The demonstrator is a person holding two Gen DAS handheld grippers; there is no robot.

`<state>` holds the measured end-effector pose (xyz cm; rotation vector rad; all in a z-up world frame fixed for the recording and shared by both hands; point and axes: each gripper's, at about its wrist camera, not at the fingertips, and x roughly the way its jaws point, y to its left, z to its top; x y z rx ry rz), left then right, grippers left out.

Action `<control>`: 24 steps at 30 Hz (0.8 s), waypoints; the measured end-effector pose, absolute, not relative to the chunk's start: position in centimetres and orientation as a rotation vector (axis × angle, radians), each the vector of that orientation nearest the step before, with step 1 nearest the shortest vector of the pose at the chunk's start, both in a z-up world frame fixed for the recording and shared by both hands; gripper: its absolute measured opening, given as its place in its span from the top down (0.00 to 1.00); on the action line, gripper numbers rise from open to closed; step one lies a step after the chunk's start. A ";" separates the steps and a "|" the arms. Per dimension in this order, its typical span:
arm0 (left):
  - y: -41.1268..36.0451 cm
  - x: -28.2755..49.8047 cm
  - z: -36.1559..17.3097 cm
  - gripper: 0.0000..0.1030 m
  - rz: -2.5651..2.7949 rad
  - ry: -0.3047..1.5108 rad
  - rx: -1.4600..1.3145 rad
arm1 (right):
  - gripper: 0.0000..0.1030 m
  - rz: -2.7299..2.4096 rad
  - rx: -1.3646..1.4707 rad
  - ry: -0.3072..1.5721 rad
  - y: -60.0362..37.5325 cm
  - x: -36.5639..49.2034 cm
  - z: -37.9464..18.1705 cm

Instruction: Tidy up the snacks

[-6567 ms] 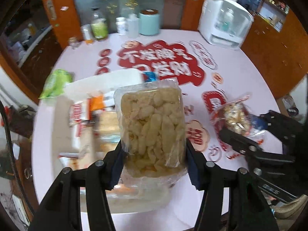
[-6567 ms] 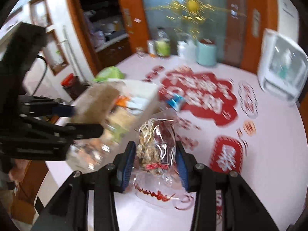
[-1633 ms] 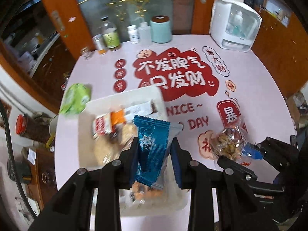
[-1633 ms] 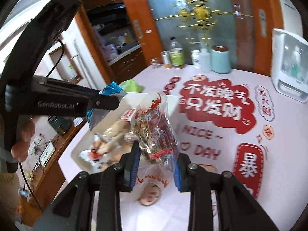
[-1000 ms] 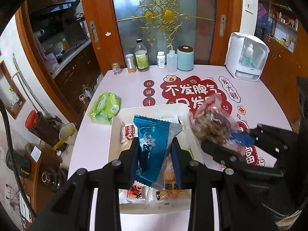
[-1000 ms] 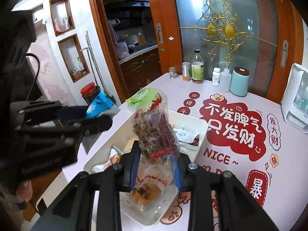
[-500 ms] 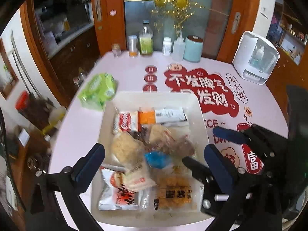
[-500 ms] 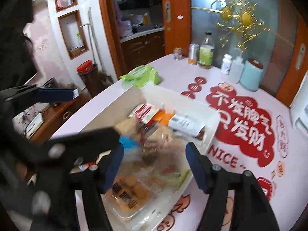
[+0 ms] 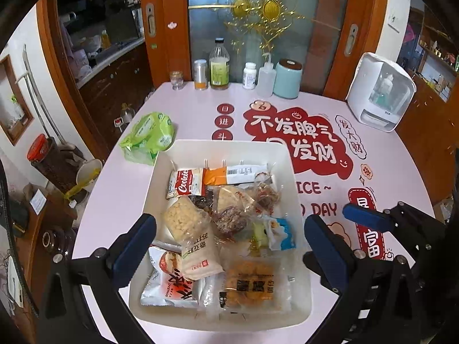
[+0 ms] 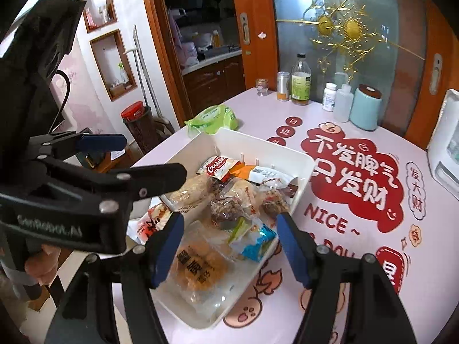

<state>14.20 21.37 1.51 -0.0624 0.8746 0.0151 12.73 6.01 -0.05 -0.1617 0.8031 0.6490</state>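
Note:
A white bin (image 9: 287, 154) (image 10: 304, 183) sits on the pink table and holds several snack packs. Among them are a blue pack (image 9: 279, 233) (image 10: 254, 242), a red-brown nut bag (image 9: 231, 220) (image 10: 226, 209), a cookie pack (image 9: 186, 182) (image 10: 219, 167) and a puffed-snack bag (image 9: 185, 222). My left gripper (image 9: 228, 242) hangs open and empty above the bin. My right gripper (image 10: 229, 243) is open and empty over the bin's near right side. The left gripper (image 10: 97, 154) also shows in the right wrist view, and the right gripper's fingertips (image 9: 363, 218) show in the left wrist view.
A green packet (image 9: 149, 136) (image 10: 213, 119) lies on the table beyond the bin. Bottles and a teal canister (image 9: 287, 78) (image 10: 365, 107) stand along the far edge. A white appliance (image 9: 380, 106) stands at the far right. The table edge drops off at the left.
Both grippers held snacks over the bin one second ago. Both have since opened; the blue pack and the nut bag now lie in the bin. Both grippers are empty.

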 end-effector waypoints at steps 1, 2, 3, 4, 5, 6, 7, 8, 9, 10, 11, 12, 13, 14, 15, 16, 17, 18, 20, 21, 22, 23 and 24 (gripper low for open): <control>21.1 13.9 1.8 0.00 0.014 0.868 -0.061 | 0.34 0.647 -0.153 0.798 5.4 12.3 0.3; 20.7 13.6 2.1 0.00 0.011 0.860 -0.058 | 0.34 0.644 -0.147 0.794 4.9 11.9 0.6; 20.0 13.1 2.5 0.00 0.005 0.850 -0.054 | 0.34 0.634 -0.141 0.789 4.3 11.4 0.9; 19.6 12.7 2.7 0.00 0.000 0.842 -0.051 | 0.33 0.619 -0.137 0.783 3.5 10.9 1.3; 19.1 12.3 3.0 0.00 -0.002 0.836 -0.048 | 0.33 0.609 -0.133 0.777 2.8 10.4 1.6; 18.5 11.7 3.3 0.00 -0.002 0.826 -0.042 | 0.33 0.603 -0.125 0.769 1.9 9.8 1.9; 17.8 11.2 3.7 0.00 -0.004 0.815 -0.037 | 0.33 0.595 -0.120 0.762 1.1 9.3 2.2; 17.1 10.6 4.0 0.00 -0.010 0.804 -0.035 | 0.32 0.581 -0.117 0.758 0.4 9.0 2.4; 16.5 10.1 4.1 0.00 -0.013 0.796 -0.033 | 0.32 0.558 -0.113 0.756 -0.7 8.5 2.6; 15.9 9.6 4.3 0.00 -0.011 0.789 -0.030 | 0.31 0.539 -0.110 0.755 -1.7 8.0 2.6; 14.9 8.9 4.5 0.00 -0.012 0.780 -0.025 | 0.31 0.519 -0.108 0.756 -2.6 7.5 2.7; 14.3 8.5 4.6 0.01 -0.014 0.777 -0.025 | 0.31 0.491 -0.107 0.760 -3.8 7.0 2.6; 13.7 8.1 4.7 0.01 -0.016 0.776 -0.028 | 0.31 0.462 -0.107 0.762 -5.1 6.4 2.6; 12.7 7.5 4.6 0.00 -0.027 0.774 -0.038 | 0.31 0.439 -0.108 0.760 -6.1 5.9 2.6; 11.8 7.0 4.6 0.00 -0.034 0.774 -0.042 | 0.31 0.397 -0.111 0.754 -7.5 5.1 2.6; 10.9 6.5 4.5 0.00 -0.048 0.769 -0.046 | 0.31 0.368 -0.111 0.747 -8.5 4.4 2.6; 10.2 6.1 4.4 0.00 -0.057 0.764 -0.048 | 0.31 0.342 -0.110 0.738 -9.5 3.7 2.6; 8.8 5.5 4.1 0.00 -0.059 0.759 -0.041 | 0.31 0.314 -0.103 0.730 -10.6 2.9 2.6; 6.7 4.6 3.3 0.00 -0.088 0.759 -0.042 | 0.31 0.272 -0.068 0.726 -12.8 1.3 2.4; 5.8 4.3 2.9 0.00 -0.093 0.766 -0.038 | 0.31 0.266 -0.046 0.727 -13.7 0.6 2.2; 4.8 4.0 2.5 0.00 -0.101 0.772 -0.035 | 0.31 0.254 -0.024 0.725 -14.7 -0.1 2.1; 3.7 3.7 2.0 0.00 -0.112 0.777 -0.032 | 0.31 0.237 -0.010 0.724 -15.4 -0.6 2.0; 2.2 3.3 1.4 0.00 -0.113 0.779 -0.014 | 0.31 0.207 0.012 0.722 -16.4 -1.2 1.7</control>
